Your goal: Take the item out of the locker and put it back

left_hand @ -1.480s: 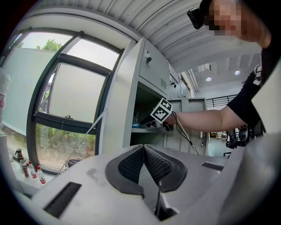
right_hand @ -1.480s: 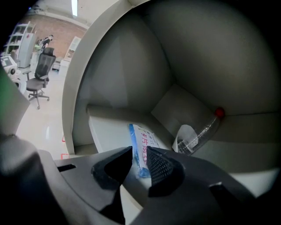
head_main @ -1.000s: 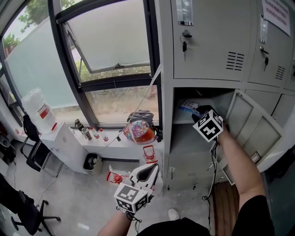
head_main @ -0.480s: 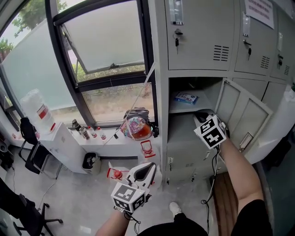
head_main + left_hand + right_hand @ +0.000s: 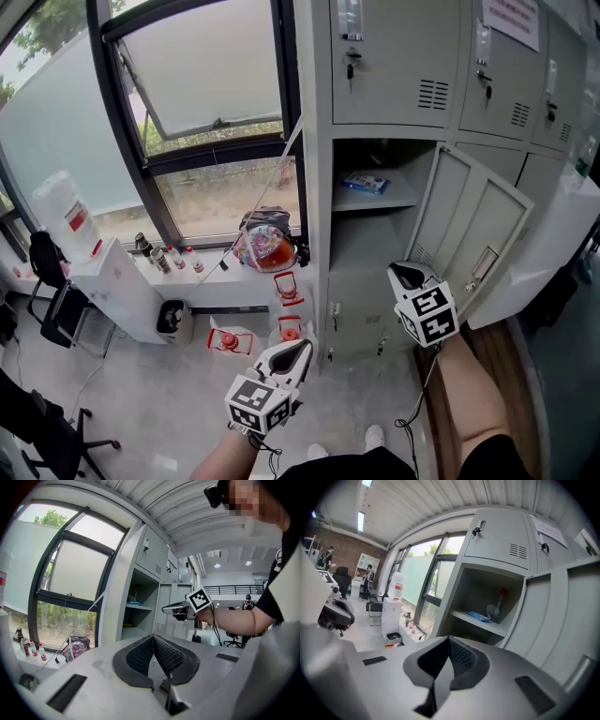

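1. Blue packet (image 5: 366,182) lying flat on the shelf (image 5: 398,200) inside the open locker (image 5: 319,187) compartment. Above and a little left of the right gripper (image 5: 410,274) in the head view, and well apart from it.
2. Right gripper out in front of the locker, below shelf level. Jaws pressed fully together, with nothing between them.
3. Left gripper (image 5: 295,351) lower and further left, over the floor. Jaws likewise closed tip to tip and empty, well apart from the packet.
4. Behind the packet on the shelf, at the back corner in the right gripper view, a small grey thing (image 5: 496,610) with a red-tipped stem. Too small to name.
5. Locker door (image 5: 464,230) swung out to the right, just beside the right gripper.
6. Above the open compartment, a closed locker door with a key (image 5: 349,67) hanging in its lock.
7. Small dark bin (image 5: 171,319) on the floor beside a white cabinet (image 5: 112,286) under the window. Contents impossible to make out.
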`<action>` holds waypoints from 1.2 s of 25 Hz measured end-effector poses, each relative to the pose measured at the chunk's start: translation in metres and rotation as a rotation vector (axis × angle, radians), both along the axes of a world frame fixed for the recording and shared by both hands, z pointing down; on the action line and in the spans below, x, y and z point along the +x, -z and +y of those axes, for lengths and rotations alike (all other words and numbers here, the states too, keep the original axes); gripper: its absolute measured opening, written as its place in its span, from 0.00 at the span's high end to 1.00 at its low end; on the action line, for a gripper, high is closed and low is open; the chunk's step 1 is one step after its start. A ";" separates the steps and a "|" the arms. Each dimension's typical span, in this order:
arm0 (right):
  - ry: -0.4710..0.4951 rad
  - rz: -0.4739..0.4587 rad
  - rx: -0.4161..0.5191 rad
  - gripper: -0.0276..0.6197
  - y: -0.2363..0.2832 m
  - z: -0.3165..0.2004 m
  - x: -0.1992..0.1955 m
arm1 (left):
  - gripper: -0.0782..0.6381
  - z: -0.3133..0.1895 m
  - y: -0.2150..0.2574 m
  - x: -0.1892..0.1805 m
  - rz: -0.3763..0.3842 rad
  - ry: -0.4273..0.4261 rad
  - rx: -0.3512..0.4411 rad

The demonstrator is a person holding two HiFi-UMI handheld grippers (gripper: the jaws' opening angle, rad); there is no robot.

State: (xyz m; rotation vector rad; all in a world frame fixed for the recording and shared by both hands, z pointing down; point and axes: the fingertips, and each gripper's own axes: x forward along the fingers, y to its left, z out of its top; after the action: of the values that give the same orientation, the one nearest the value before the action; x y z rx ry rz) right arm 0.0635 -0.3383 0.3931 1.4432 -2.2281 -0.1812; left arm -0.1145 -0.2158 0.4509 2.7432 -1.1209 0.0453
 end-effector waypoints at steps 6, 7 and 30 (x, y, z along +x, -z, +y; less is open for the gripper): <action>0.035 -0.113 -0.029 0.88 -0.025 0.060 -0.001 | 0.87 0.017 -0.010 0.010 0.007 0.019 -0.023; 0.039 -0.134 -0.035 0.88 -0.028 0.070 0.000 | 0.87 0.020 -0.011 0.013 0.014 0.026 -0.027; 0.183 -0.324 -0.175 0.88 -0.093 0.229 0.084 | 0.87 0.137 -0.039 0.152 0.005 0.091 -0.110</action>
State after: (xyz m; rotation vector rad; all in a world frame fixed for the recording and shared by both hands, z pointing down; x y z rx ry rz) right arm 0.1473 -0.1092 0.4860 1.2456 -2.5629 0.1994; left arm 0.0378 -0.0784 0.4895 2.5923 -1.2034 0.0847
